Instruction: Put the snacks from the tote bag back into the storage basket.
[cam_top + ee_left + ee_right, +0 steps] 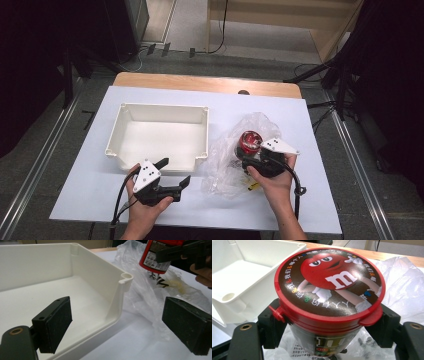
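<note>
Red-lidded candy tub (329, 302) sits clamped in your right gripper (264, 161) above the crumpled plastic bag (225, 155), right of the white bin (157, 132). Left gripper (172, 175) gapes wide at the bin's near rim.

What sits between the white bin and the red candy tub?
Only crumpled clear plastic bag on the white sheet, seen in the high view between bin and tub.

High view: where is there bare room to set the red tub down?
Inside the white bin, floor bare. Also the white board right of the plastic bag, and its left strip beside the bin. Crowded: bag area, where the right gripper holds the tub.
</note>
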A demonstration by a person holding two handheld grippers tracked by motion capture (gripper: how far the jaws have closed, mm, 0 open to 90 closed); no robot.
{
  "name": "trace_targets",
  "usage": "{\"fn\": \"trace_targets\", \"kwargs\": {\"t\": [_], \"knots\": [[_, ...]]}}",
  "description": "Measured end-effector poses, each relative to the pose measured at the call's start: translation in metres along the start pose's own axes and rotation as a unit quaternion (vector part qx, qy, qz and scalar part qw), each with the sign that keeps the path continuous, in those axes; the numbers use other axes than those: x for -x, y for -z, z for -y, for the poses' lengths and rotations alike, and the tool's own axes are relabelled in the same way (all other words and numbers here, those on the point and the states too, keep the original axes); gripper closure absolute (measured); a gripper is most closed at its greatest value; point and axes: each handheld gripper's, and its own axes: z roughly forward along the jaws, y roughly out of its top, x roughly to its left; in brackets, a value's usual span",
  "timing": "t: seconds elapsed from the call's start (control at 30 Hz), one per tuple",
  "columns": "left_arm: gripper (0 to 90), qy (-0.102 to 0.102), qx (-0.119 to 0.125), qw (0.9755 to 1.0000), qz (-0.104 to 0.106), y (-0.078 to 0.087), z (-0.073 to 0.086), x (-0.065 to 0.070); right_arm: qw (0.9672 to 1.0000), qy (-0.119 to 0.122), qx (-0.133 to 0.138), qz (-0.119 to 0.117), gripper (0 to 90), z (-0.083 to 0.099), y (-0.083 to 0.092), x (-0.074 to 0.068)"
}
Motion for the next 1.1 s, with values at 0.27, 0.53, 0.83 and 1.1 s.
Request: {"fn": "trace_targets", "kwargs": {"t": [0.27, 0.53, 0.83, 1.1], "knots": [[9.3, 0.013, 0.005, 0.9997, -0.018, 0.017, 0.004, -0.019, 1.0000, 0.006, -0.006, -0.001, 26.1, 0.001, -0.003, -0.001], [9.3, 0.020, 0.009, 0.9993, -0.031, 0.027, 0.006, -0.032, 1.0000, 0.002, -0.004, 0.002, 26.1, -0.001, -0.005, -0.004], [9.3, 0.019, 0.010, 0.9988, -0.045, 0.041, 0.008, -0.043, 1.0000, 0.000, -0.003, -0.008, 26.0, -0.003, -0.008, -0.010], [9.3, 0.016, 0.011, 0.9984, -0.054, 0.053, 0.012, -0.052, 0.9999, 0.004, 0.000, -0.016, 26.0, -0.008, -0.011, -0.019]]}}
